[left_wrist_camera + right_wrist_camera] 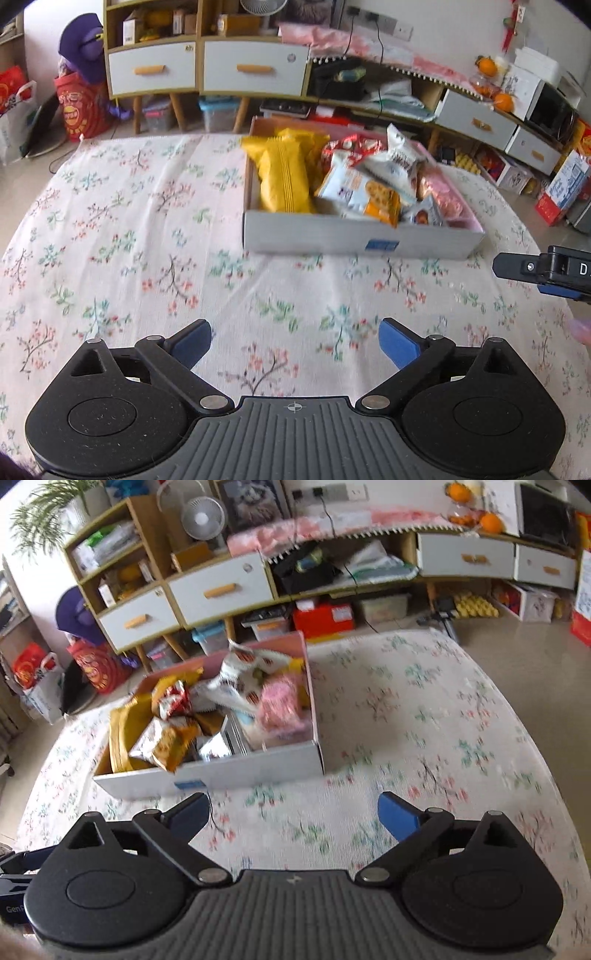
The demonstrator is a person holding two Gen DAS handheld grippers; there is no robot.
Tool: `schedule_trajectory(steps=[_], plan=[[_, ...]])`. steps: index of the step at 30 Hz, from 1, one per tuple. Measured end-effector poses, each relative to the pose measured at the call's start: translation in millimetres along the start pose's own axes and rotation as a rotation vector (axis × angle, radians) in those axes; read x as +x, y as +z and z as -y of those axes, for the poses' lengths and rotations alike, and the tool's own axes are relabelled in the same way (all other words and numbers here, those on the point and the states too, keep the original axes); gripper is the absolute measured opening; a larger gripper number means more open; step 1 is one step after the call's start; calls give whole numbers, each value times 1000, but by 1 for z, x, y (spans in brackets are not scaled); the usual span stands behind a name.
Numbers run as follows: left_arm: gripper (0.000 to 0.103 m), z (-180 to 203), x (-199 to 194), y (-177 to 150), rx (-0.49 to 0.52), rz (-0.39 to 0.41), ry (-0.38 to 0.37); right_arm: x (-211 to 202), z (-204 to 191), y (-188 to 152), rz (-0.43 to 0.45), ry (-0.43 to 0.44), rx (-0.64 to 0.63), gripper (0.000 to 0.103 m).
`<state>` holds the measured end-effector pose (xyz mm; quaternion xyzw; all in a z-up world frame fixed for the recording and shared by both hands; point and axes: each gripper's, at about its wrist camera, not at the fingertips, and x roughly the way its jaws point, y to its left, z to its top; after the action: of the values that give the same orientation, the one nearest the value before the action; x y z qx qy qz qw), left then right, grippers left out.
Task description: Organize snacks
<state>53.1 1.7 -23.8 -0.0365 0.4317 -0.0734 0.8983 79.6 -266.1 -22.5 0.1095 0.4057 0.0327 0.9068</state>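
both jaws wide apart, nothing between. snack box (354, 236) w/ snacks (284, 177) piled inside sits on floral table (129, 240), ahead-right of left gripper (295, 343), ahead-left of right gripper (293, 818). box long axis crosswise; right looks nearer.

In the left wrist view, the other black gripper with a blue pad (546, 275) is cut off by the right edge, so its jaws cannot be read there. The print on the white and orange cracker packet (364, 194) inside the shallow white cardboard box (332, 236) is too smeared to read. In the right wrist view, motion blur softens the pink wrapped snack (279, 703), and the yellow packet (123, 734) lies half buried under others.
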Motion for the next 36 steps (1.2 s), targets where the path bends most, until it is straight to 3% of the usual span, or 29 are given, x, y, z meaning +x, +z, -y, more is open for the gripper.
schedule_trajectory(steps=[8,18,36], plan=[[99,-3,-5,-8,-9,-53,41,-13,-20,-27,-44,-81,-70,100],[102,-8,-14,-2,-19,-31,91,-13,-49,-36,-35,-101,-182,103],[102,4,-18,1,-3,-16,123,-13,-51,-36,-53,-100,-169,103]])
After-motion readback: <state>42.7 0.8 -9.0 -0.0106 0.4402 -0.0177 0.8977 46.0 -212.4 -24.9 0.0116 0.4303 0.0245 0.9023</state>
